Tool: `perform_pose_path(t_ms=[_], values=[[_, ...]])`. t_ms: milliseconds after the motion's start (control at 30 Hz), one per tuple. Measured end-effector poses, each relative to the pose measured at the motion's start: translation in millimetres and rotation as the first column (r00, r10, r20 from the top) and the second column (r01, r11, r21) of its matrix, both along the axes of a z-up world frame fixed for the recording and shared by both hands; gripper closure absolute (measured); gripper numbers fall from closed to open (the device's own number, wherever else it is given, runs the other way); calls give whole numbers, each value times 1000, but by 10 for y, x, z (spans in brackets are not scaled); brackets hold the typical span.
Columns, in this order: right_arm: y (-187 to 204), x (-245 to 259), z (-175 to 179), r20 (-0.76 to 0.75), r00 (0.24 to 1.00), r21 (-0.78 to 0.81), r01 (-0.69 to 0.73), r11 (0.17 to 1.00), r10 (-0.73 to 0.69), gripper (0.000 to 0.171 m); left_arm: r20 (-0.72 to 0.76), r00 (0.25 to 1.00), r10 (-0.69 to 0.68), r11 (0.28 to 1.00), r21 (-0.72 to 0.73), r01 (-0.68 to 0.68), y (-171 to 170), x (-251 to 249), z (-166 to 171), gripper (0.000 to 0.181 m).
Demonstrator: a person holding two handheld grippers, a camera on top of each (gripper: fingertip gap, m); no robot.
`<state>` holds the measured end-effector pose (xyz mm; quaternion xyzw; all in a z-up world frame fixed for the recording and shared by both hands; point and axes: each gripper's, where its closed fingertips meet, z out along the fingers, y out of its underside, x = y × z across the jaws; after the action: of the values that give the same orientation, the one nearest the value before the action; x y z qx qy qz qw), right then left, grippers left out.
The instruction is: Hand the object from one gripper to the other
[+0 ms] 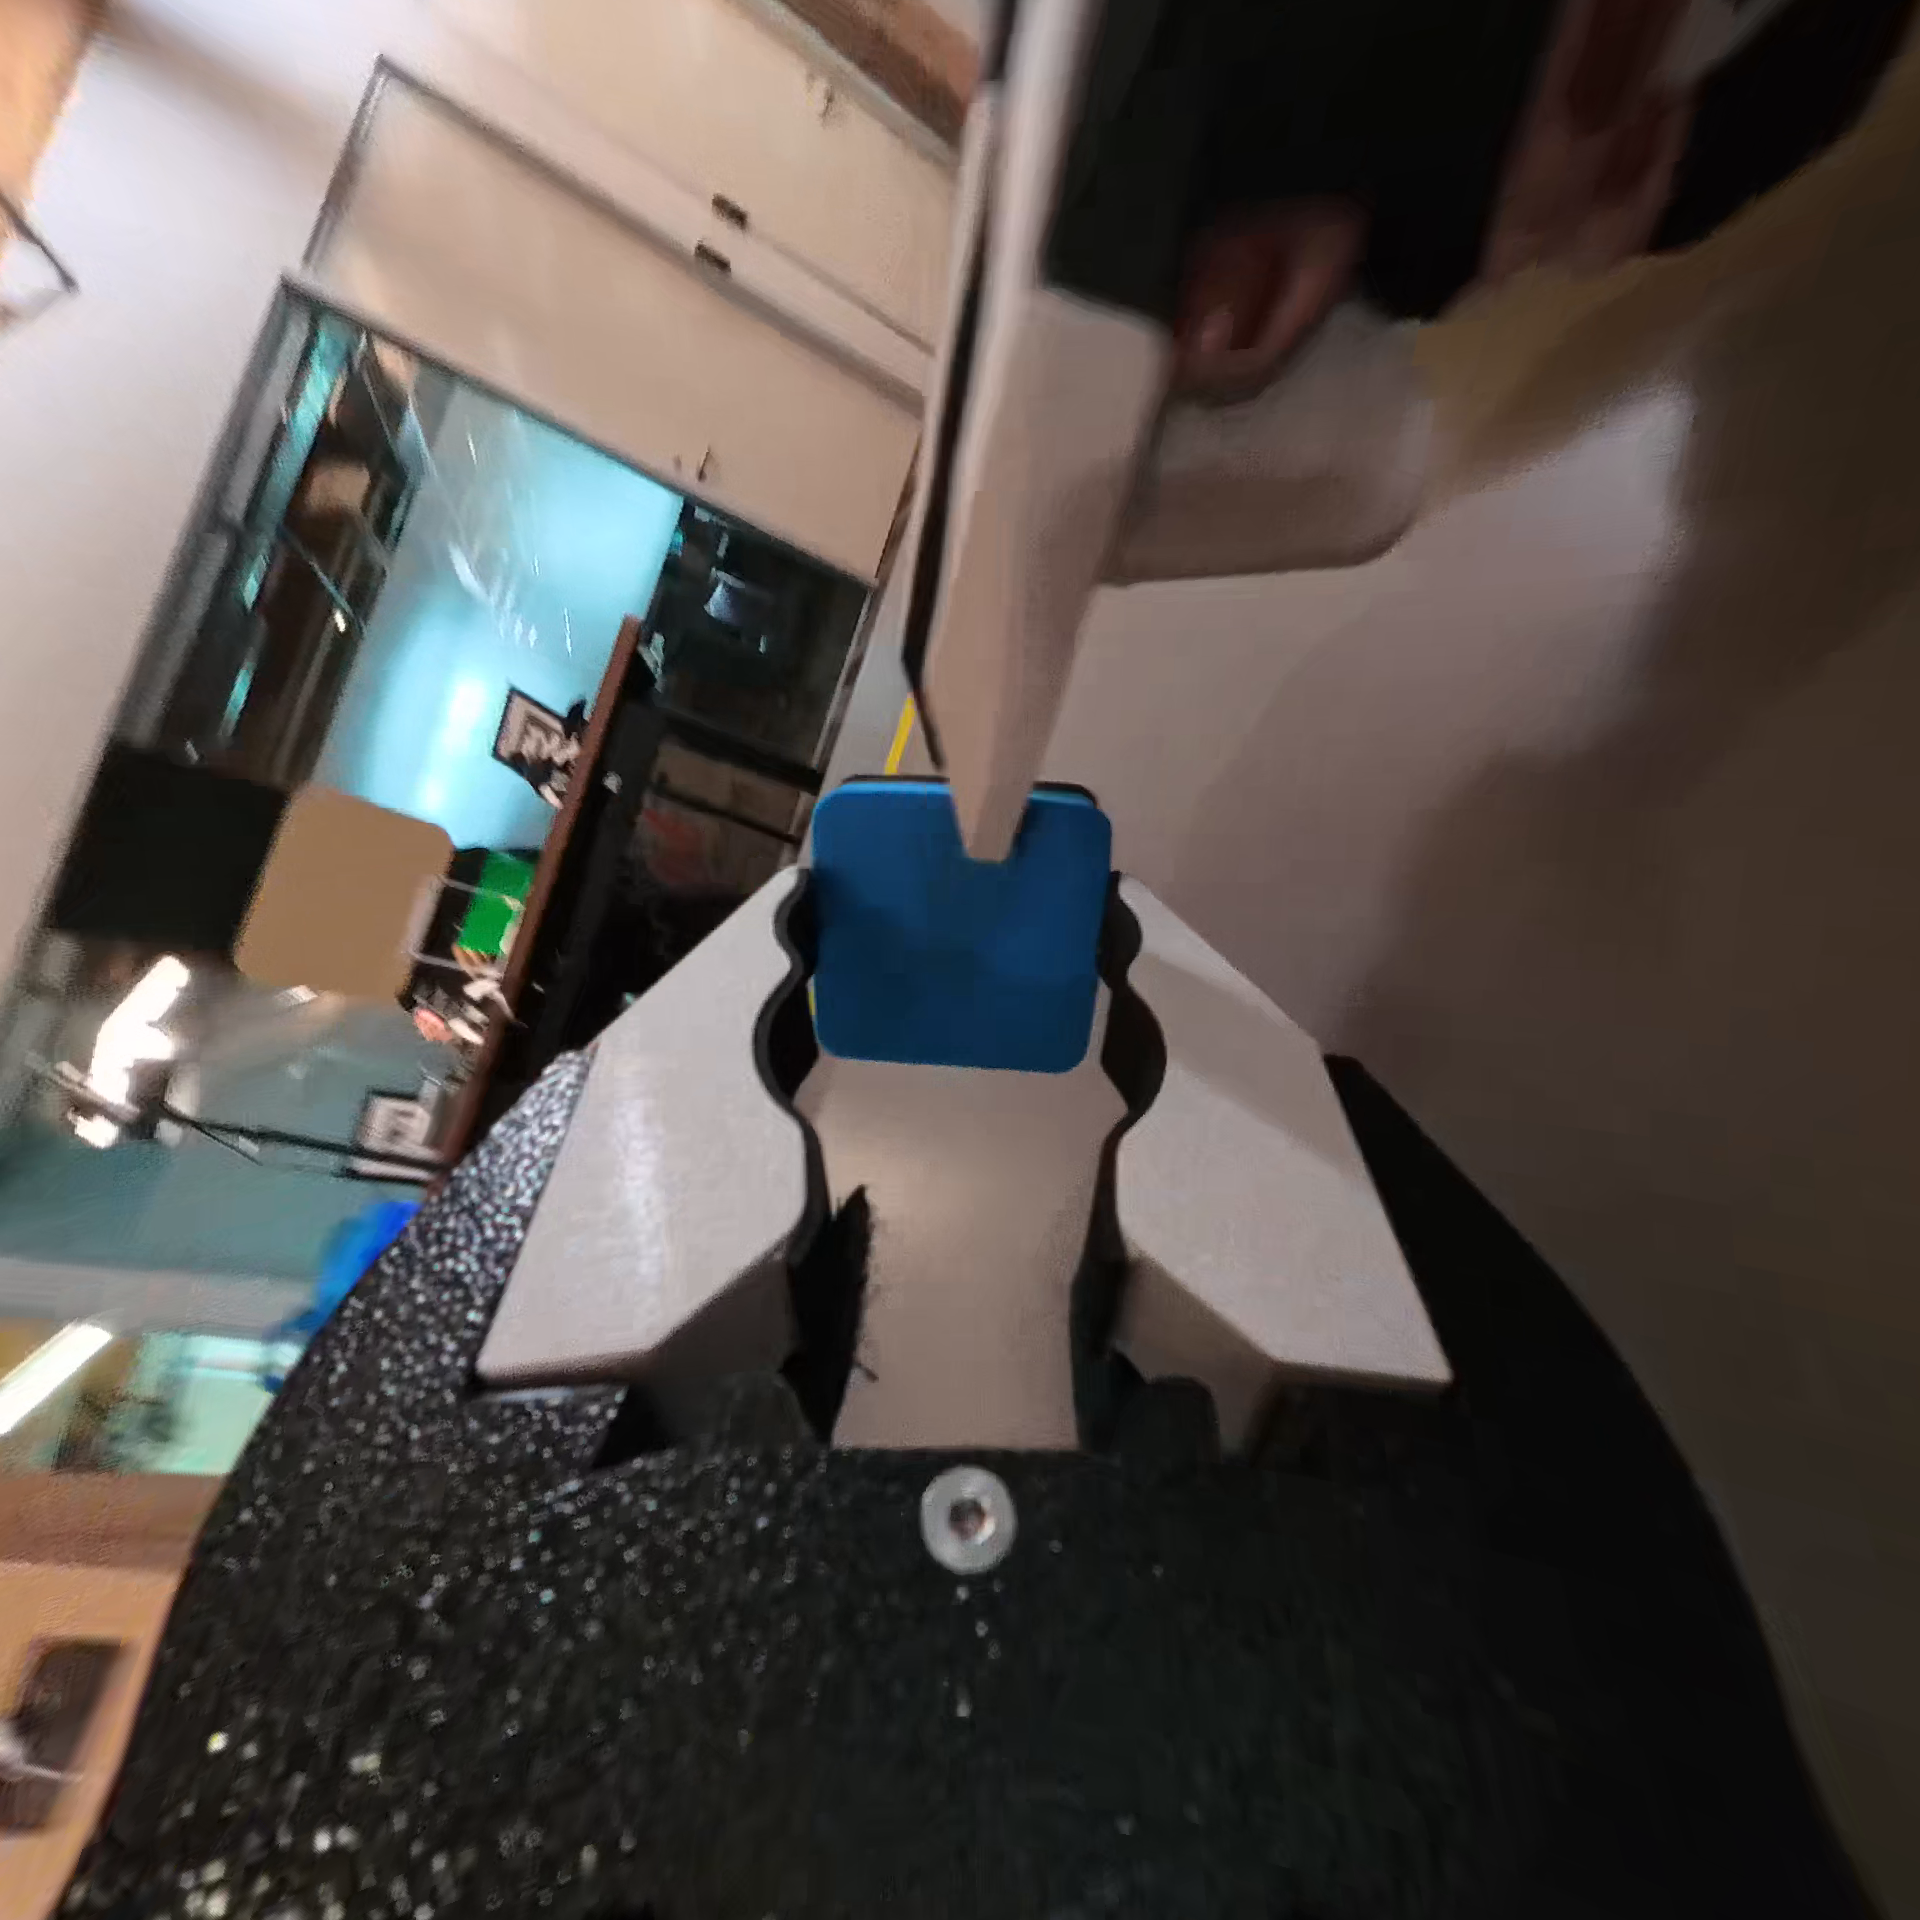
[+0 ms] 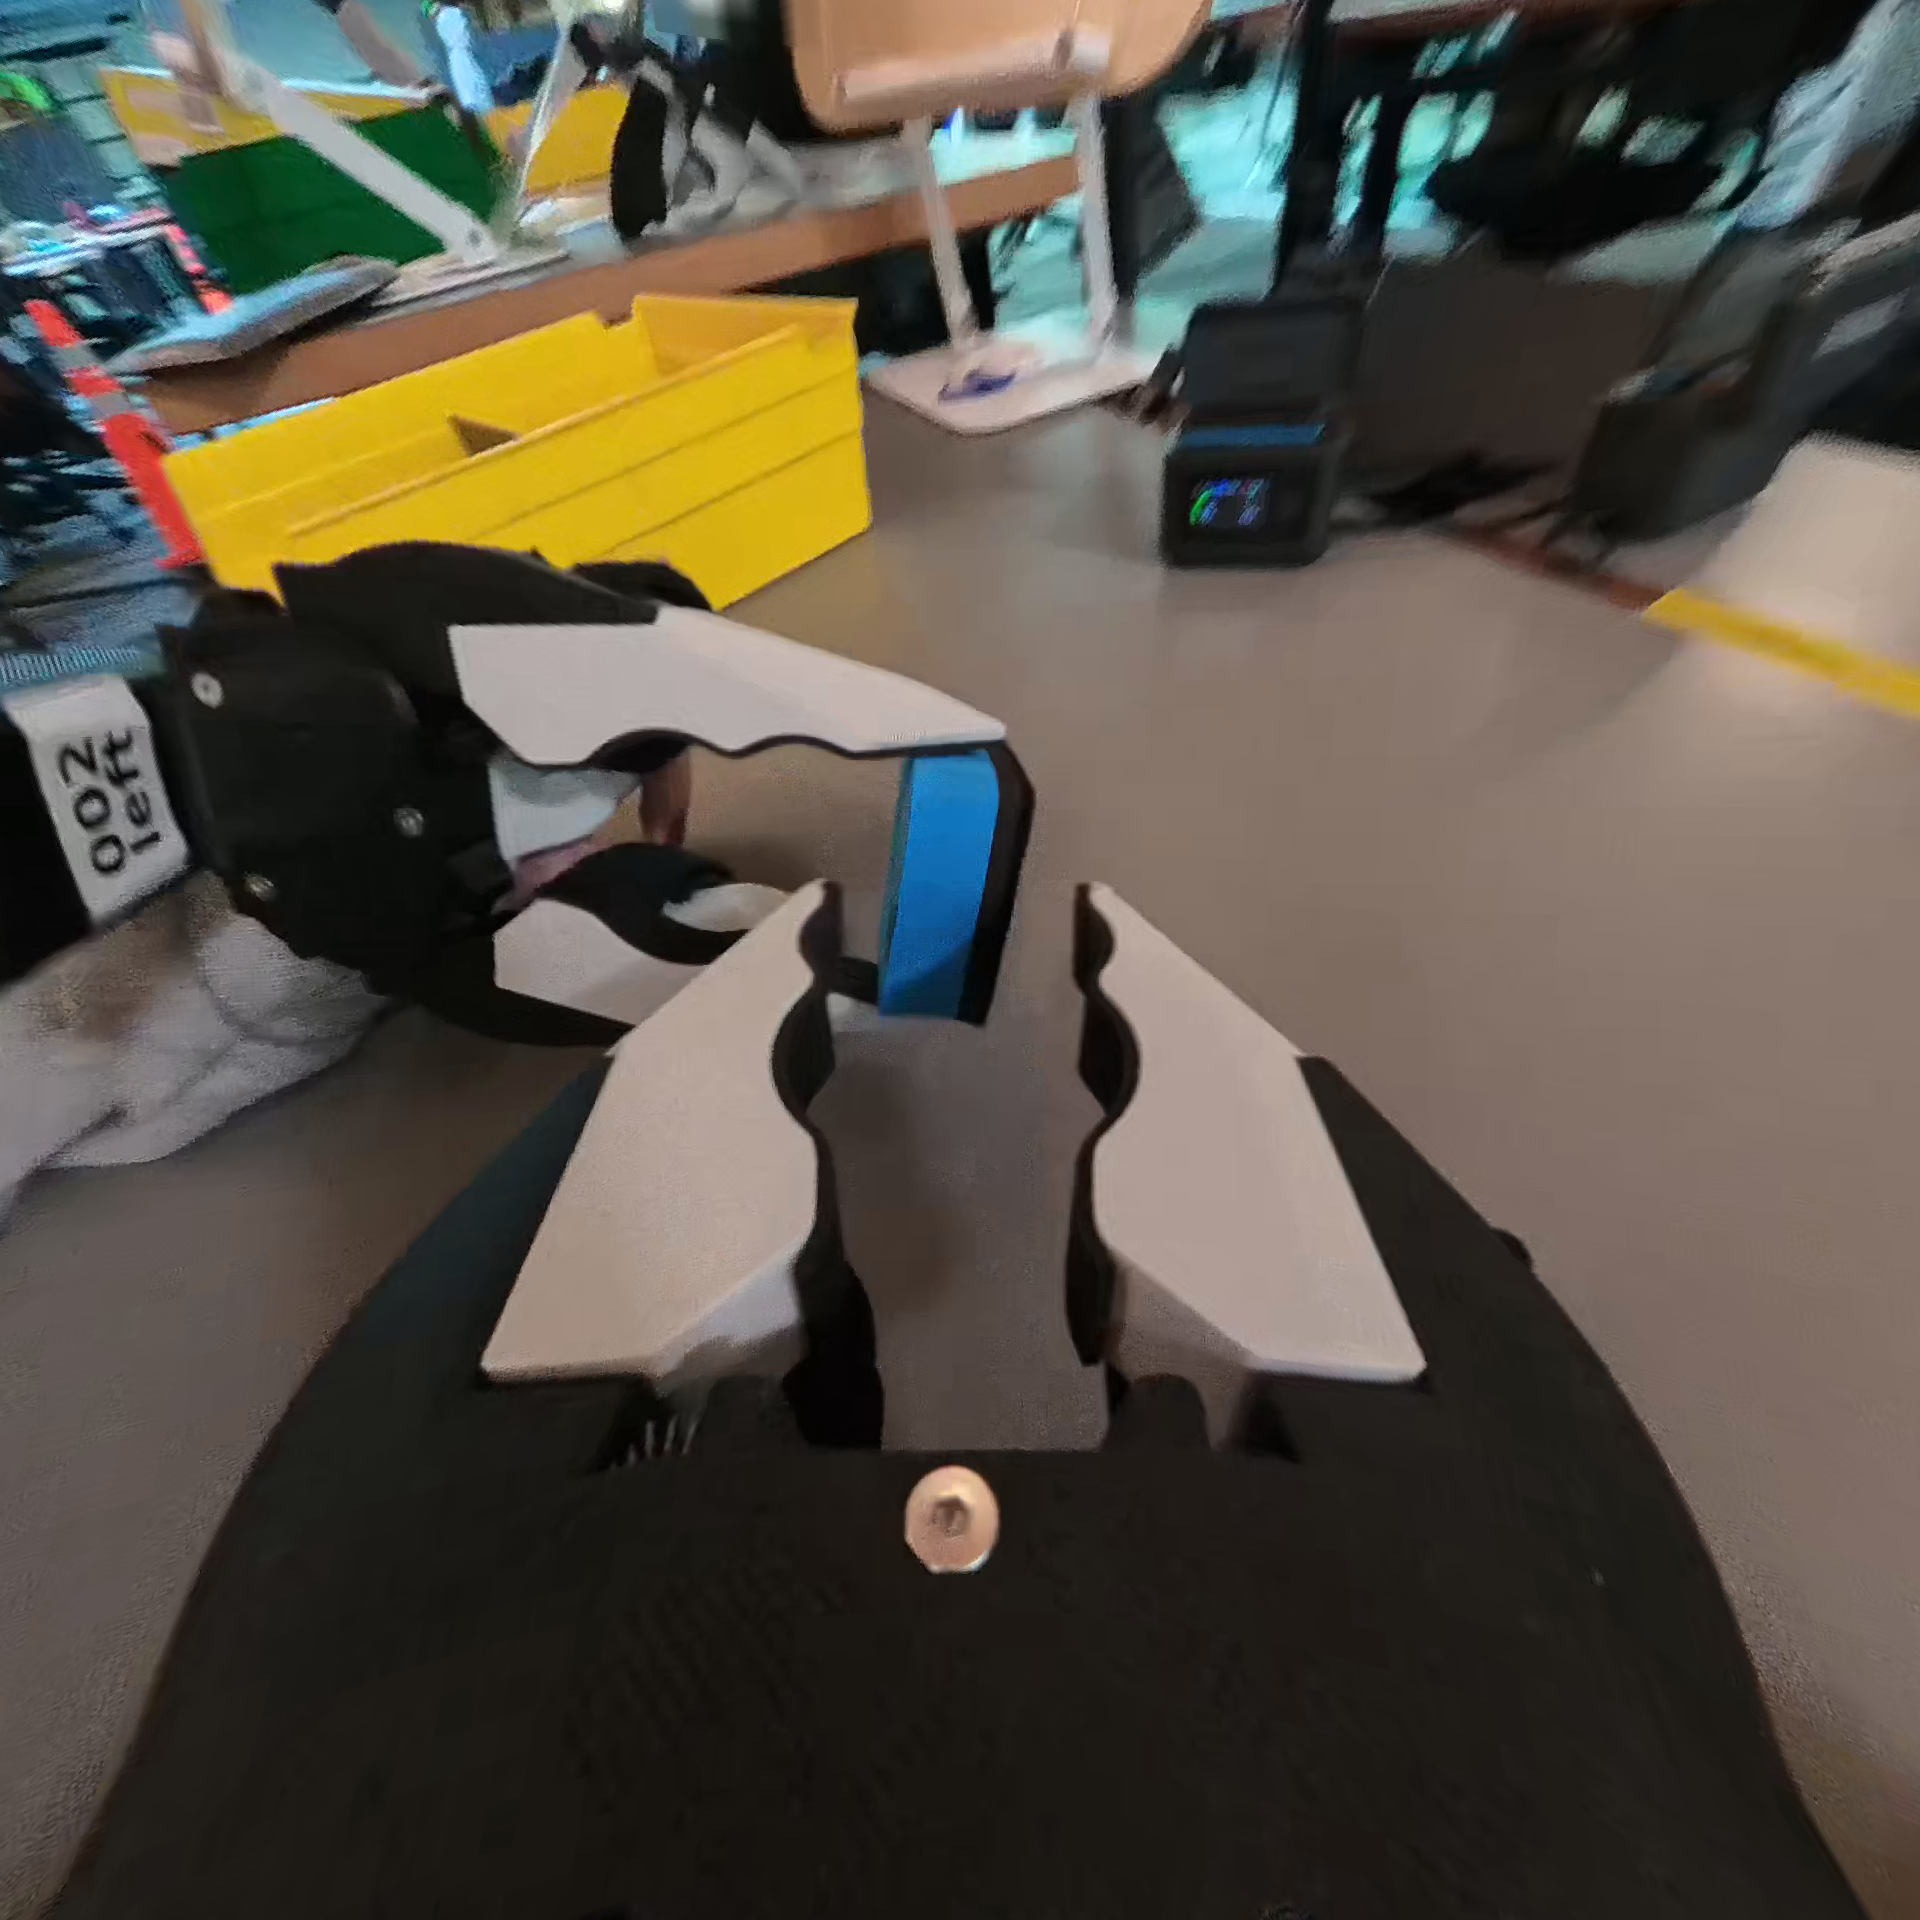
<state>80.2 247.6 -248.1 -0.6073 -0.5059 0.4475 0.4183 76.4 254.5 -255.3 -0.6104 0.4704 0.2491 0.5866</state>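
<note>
Holding the blue-and-black flat pad (image 2: 940, 883) edge-on, left gripper (image 2: 914, 862) pinches it at the fingertips. Right gripper (image 2: 951, 904) jaws spread, pad sitting just between their tips. Best practice, I judge: centre pad deeper, close right firmly, release left only afterwards.

My left wrist cam's rolled sideways, tight behind its jaws, facing a glass partition (image 1: 499, 582) at 10 o'clock. Right cam sits low, looking across the floor (image 2: 1351, 831). Both share the blue block (image 1: 956, 956) at 12 o'clock.
</note>
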Motion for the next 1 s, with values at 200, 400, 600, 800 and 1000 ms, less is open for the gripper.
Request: perform_pose_path(t_ms=[200, 400, 600, 800, 1000], values=[[45, 42, 340, -179, 982, 382, 132, 915, -67, 115, 845, 507, -167, 962, 27, 271, -162, -161, 649, 129], [-283, 9, 670, -337, 937, 813, 337, 475, -90, 111, 769, -622, -147, 623, 561, 546, -560, -569, 1233, 130], [-509, -86, 766, -370, 924, 895, 383, 229, -102, 115, 788, -615, 25, 532, 510, 676, -531, -152, 1119, 130], [-451, -43, 805, -374, 917, 891, 398, 221, -140, 147, 821, -545, 168, 488, 411, 770, -468, 125, 947, 129], [-145, 57, 765, -298, 941, 649, 323, 689, -160, 150, 927, -370, 56, 653, 247, 716, -309, -81, 787, 110]])
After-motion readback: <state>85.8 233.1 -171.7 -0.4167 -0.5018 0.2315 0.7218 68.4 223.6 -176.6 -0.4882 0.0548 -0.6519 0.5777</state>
